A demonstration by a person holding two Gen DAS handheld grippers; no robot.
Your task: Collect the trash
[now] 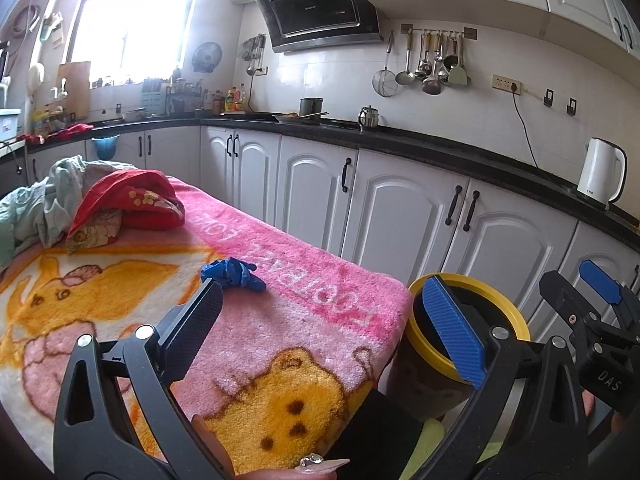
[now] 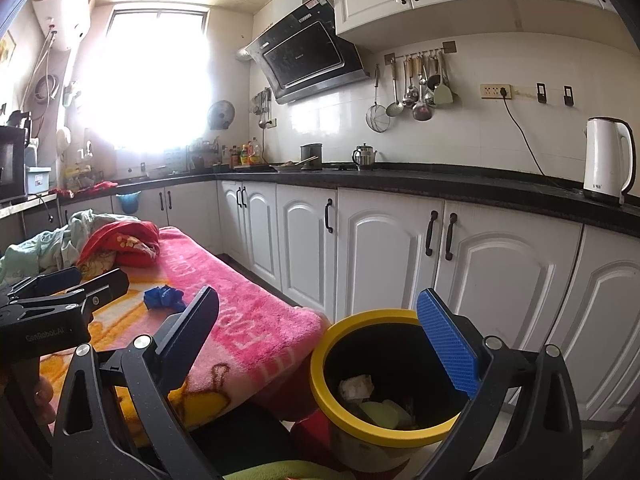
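A crumpled blue glove (image 1: 234,274) lies on the pink and yellow blanket (image 1: 304,312); it also shows in the right wrist view (image 2: 163,298). A yellow-rimmed bin (image 2: 384,376) stands at the blanket's right end, holding white and green scraps; its rim shows in the left wrist view (image 1: 516,312). My left gripper (image 1: 332,332) is open and empty, just short of the glove. My right gripper (image 2: 328,344) is open and empty above the bin's near side. The left gripper shows at the left of the right wrist view (image 2: 68,280).
A heap of red and pale green cloths (image 1: 100,204) lies at the blanket's far end. White cabinets (image 2: 384,248) under a black counter (image 2: 440,184) run along the right. A white kettle (image 2: 608,160) stands on the counter.
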